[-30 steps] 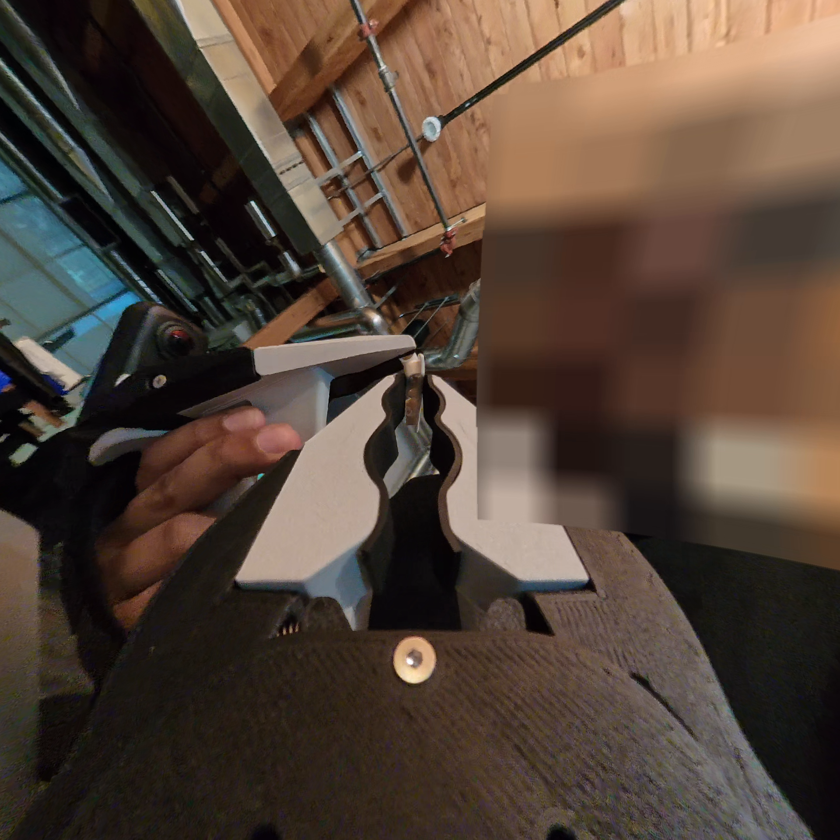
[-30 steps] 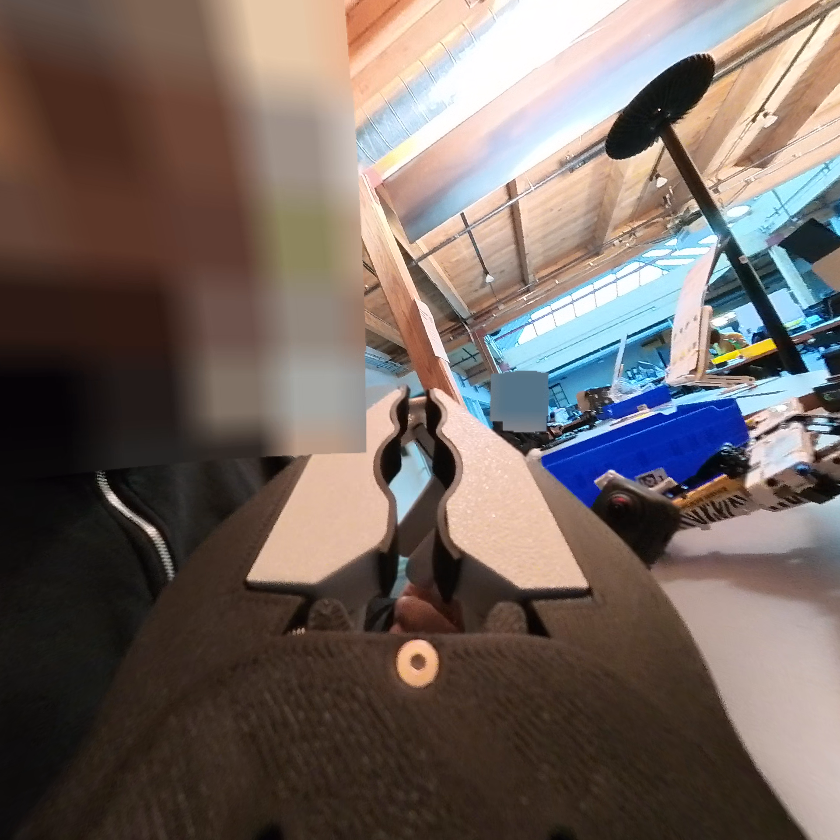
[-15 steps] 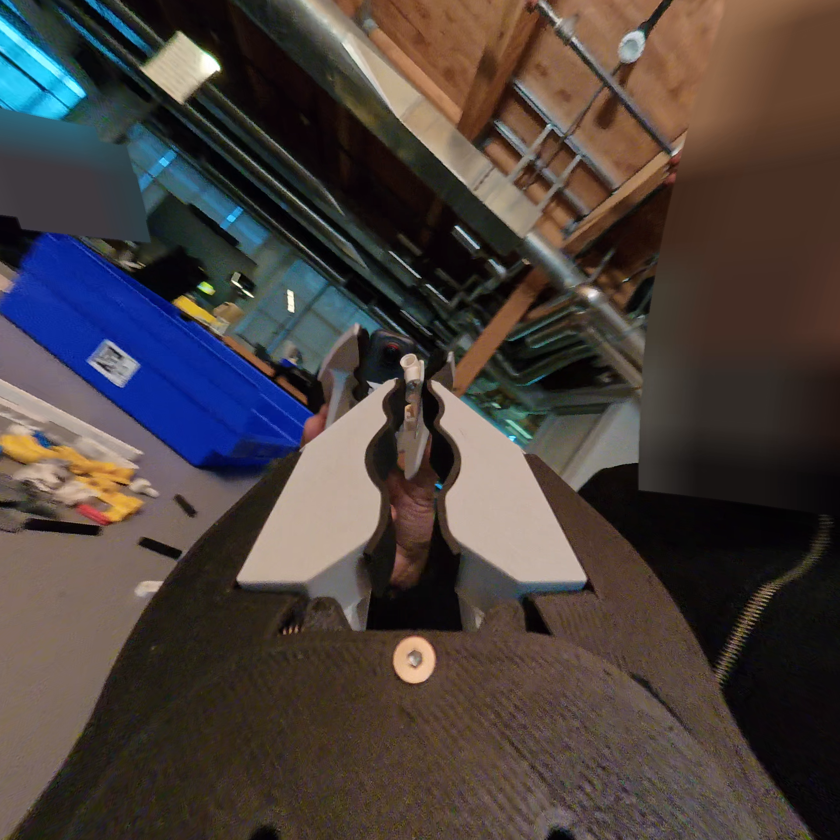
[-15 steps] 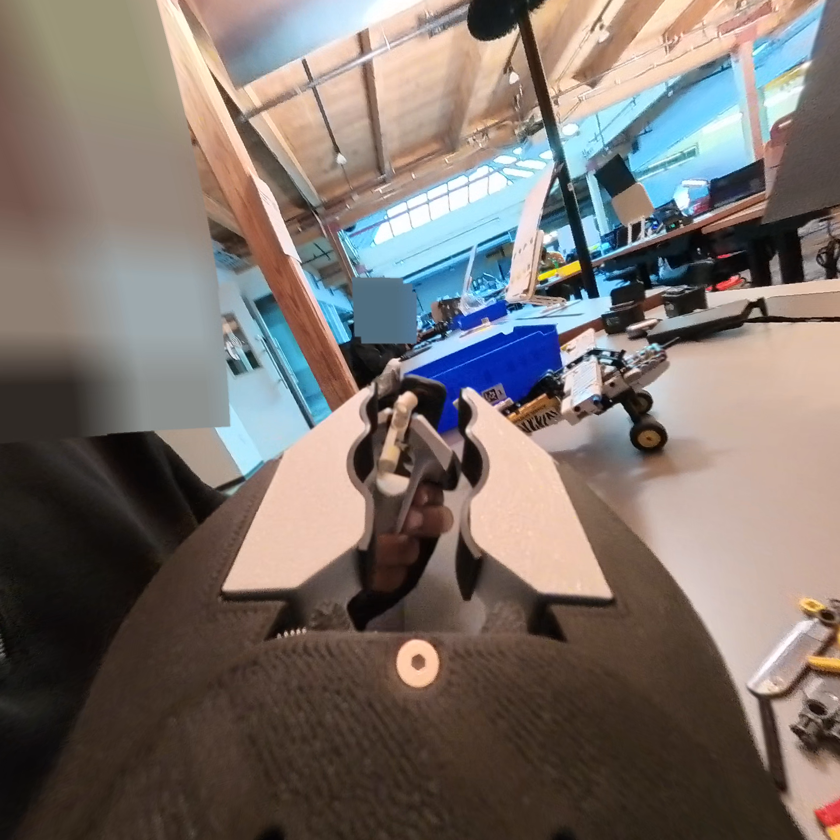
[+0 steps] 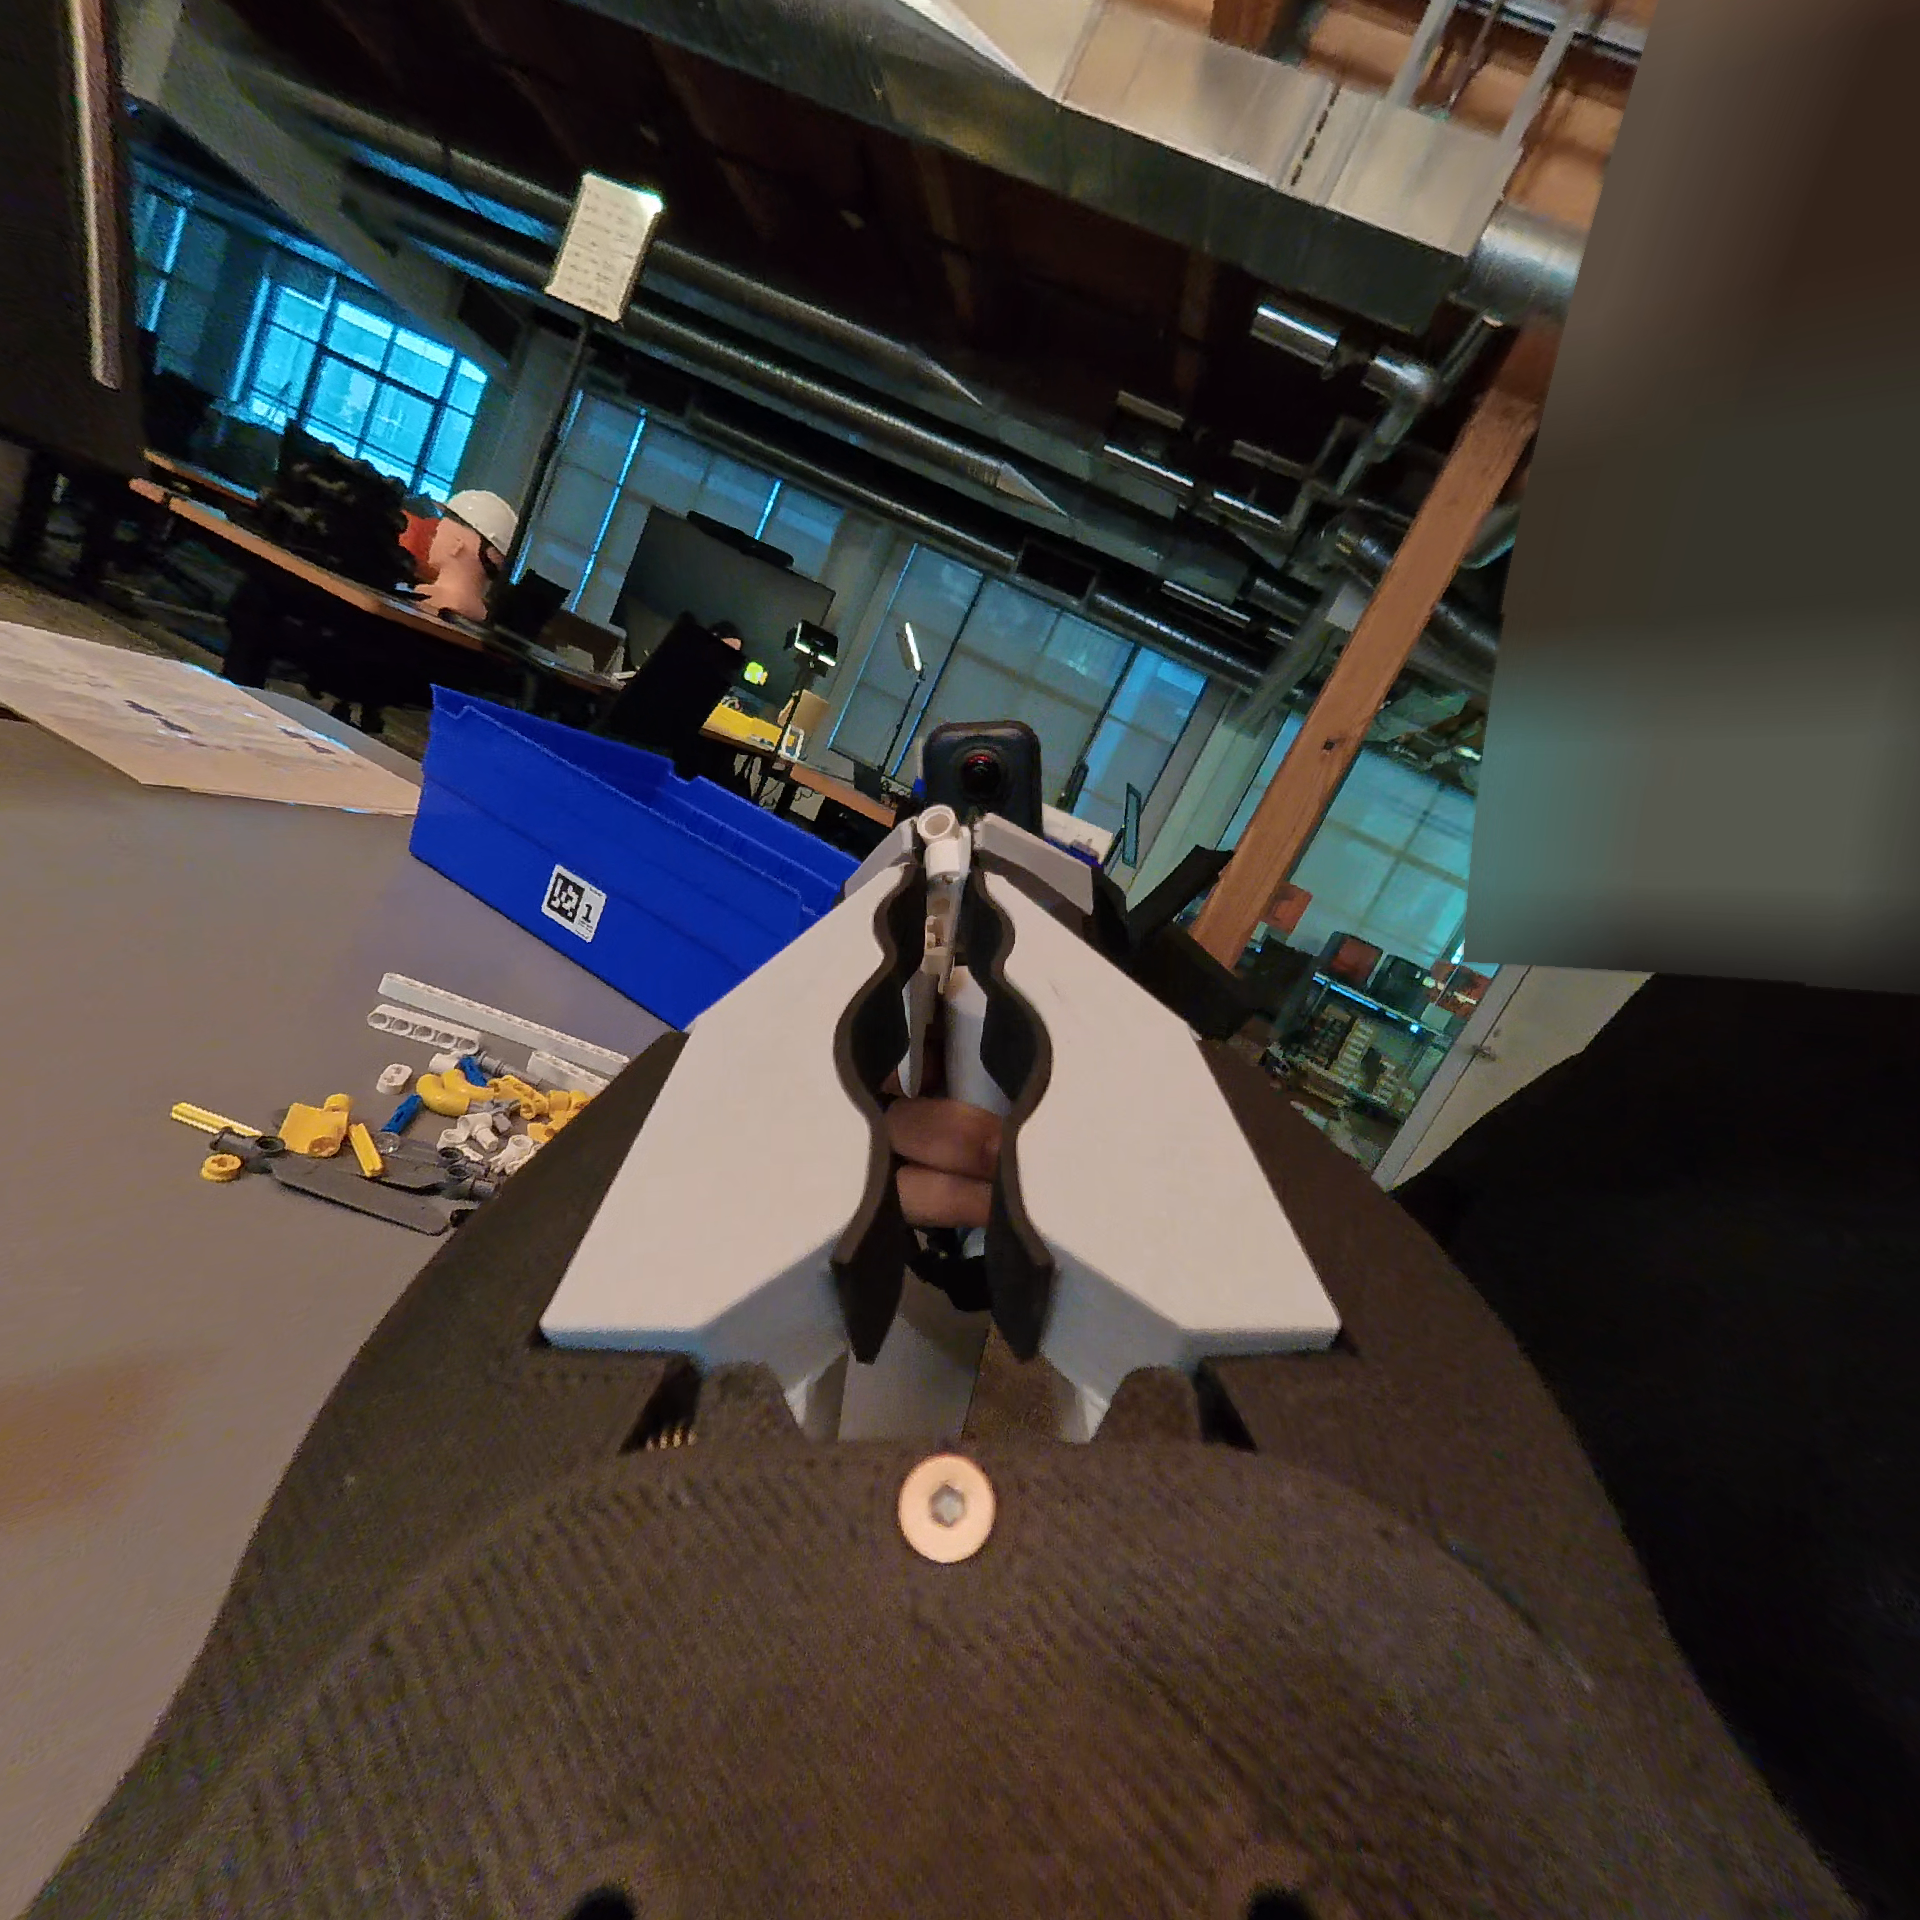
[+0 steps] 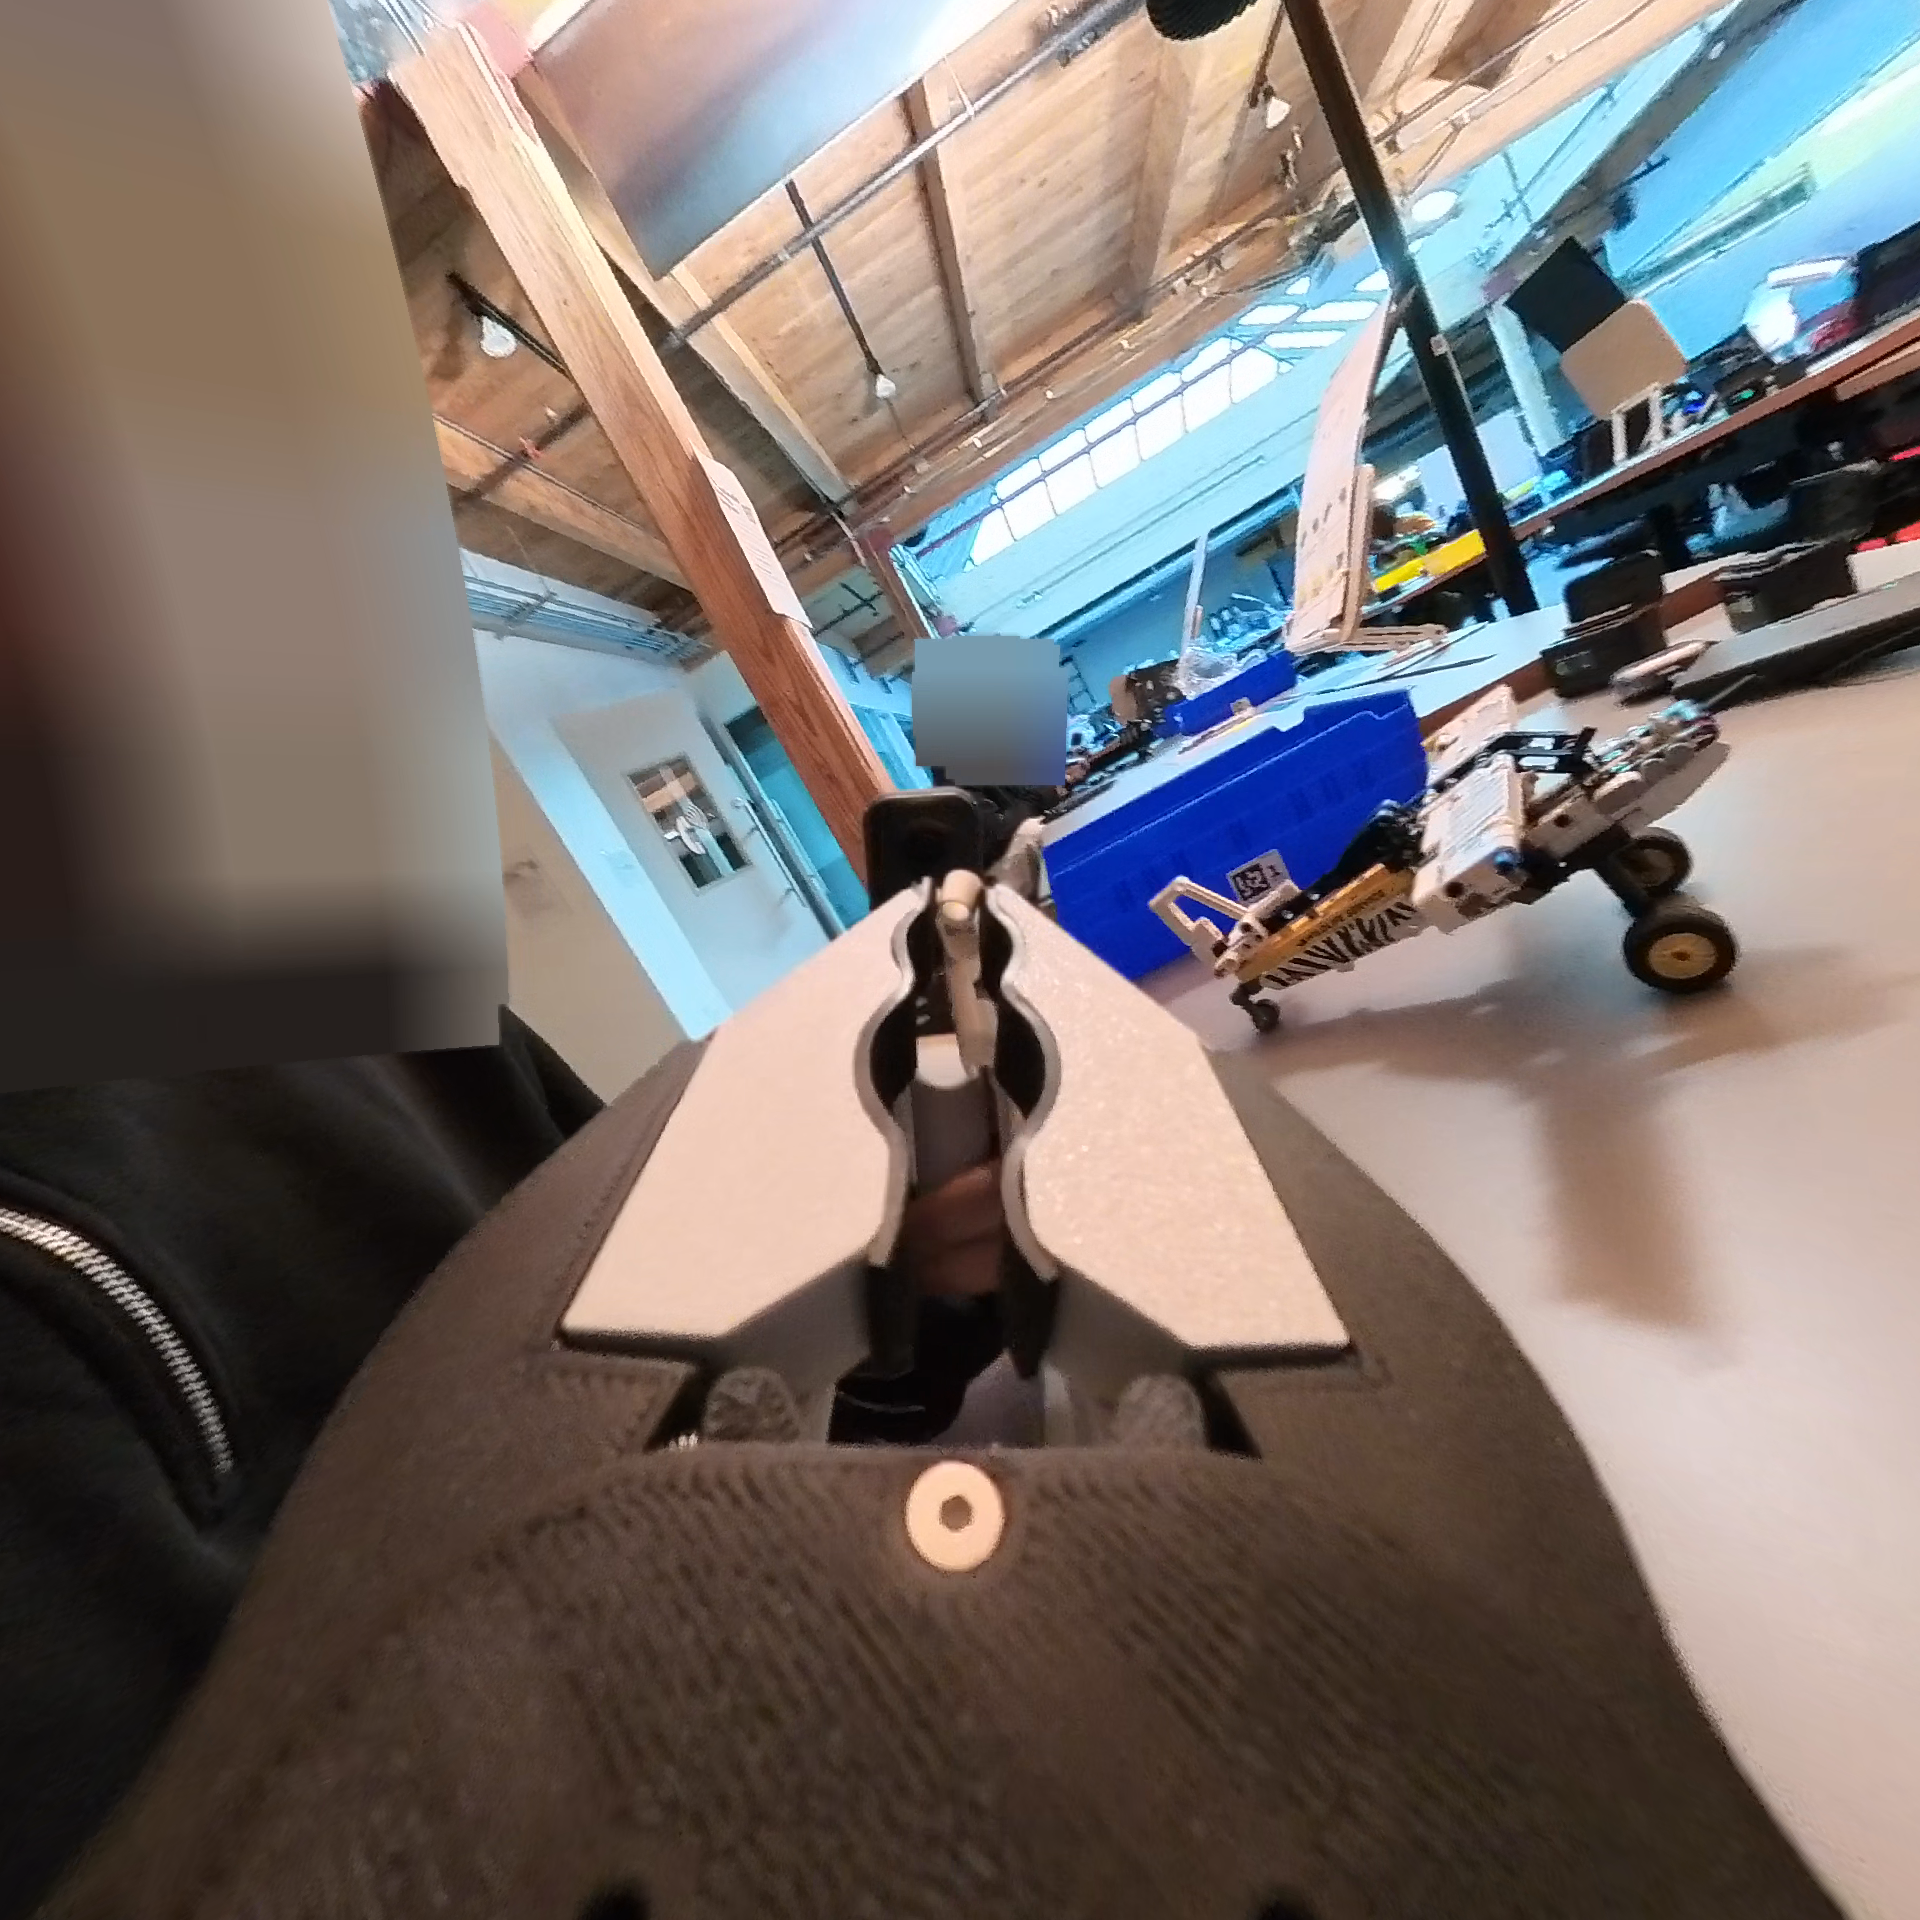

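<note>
A small white toy-brick piece (image 5: 940, 868) is clamped at the fingertips of the left gripper (image 5: 948, 862), held in the air above the grey table (image 5: 187, 935). The same white piece (image 6: 961, 935) is also pinched by the right gripper (image 6: 958, 909), whose fingers are closed on it, the two grippers meeting tip to tip. A blue bin (image 5: 623, 842) and scattered yellow and white parts (image 5: 416, 1122) lie on the table; a wheeled brick model (image 6: 1475, 883) stands beside the bin.

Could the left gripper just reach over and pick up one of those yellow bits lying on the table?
Probably not as things stand: the left gripper is already shut on a small white part, nose to nose with the right gripper. The yellow pieces lie unobstructed on the grey table.
</note>
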Available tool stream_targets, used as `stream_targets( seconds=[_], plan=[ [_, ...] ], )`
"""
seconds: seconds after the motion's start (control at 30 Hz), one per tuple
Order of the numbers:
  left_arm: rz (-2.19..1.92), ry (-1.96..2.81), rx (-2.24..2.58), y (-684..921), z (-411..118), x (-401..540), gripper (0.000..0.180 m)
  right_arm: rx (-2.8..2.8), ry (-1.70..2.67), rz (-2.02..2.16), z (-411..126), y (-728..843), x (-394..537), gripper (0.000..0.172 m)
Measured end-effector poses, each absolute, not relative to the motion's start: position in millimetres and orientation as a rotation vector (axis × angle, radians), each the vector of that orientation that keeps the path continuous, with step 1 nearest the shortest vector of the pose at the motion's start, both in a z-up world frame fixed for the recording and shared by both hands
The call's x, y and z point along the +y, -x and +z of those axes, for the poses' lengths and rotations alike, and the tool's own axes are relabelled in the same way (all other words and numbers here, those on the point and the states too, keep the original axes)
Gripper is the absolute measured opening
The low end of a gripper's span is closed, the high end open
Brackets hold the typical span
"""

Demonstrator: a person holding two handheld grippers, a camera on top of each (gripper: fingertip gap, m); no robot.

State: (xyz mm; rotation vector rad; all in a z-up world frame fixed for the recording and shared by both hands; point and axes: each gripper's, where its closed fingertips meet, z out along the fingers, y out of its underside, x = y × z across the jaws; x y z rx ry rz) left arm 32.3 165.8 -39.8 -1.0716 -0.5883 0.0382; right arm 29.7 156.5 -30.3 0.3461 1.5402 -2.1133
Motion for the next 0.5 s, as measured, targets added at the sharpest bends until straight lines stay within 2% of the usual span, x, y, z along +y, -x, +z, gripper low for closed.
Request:
stream_targets(
  seconds=[0.5],
  plan=[
    [0.088,1.141,-0.588,-34.4,-38.1,169.9,0.004,1.617,-0.306,-2.158,-28.3,-31.8,157.6,0.004]
  ],
)
